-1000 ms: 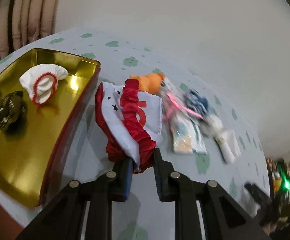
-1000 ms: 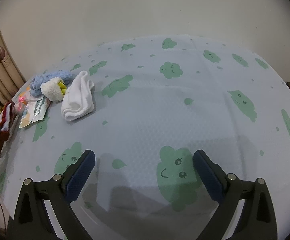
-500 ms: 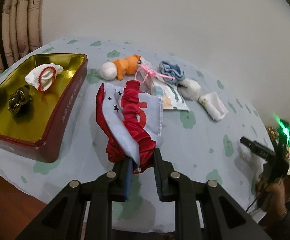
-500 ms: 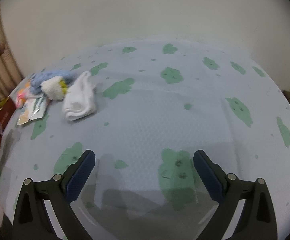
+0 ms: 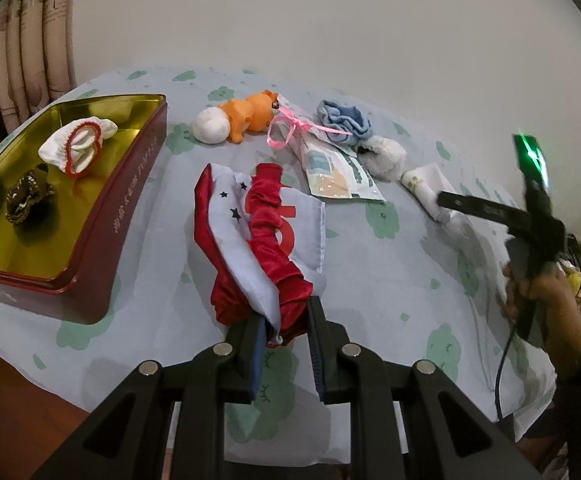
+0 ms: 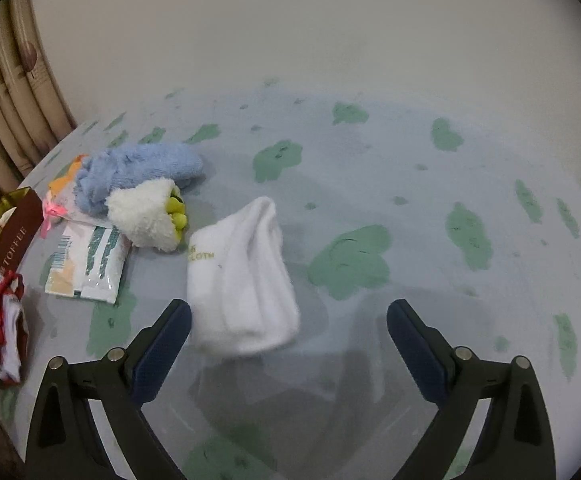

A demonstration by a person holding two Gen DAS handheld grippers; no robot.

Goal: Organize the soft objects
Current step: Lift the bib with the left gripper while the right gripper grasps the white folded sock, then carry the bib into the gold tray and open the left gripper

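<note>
My left gripper is shut on the near end of a red and white satin pouch, which hangs above the tablecloth to the right of a gold tin. The tin holds a white red-trimmed cloth and a dark scrunchie. My right gripper stands open just short of a folded white cloth, its left finger close beside the cloth's near corner. In the left wrist view the right gripper shows at the right, over that white cloth.
An orange plush with a white ball, a ribboned packet, a blue towel and a white fluffy piece lie behind. Curtains hang at the left. A hand holds the right gripper near the table's right edge.
The right gripper has moved left, close up to the white cloth. The left gripper drew back from the tin with the pouch, then stayed still.
</note>
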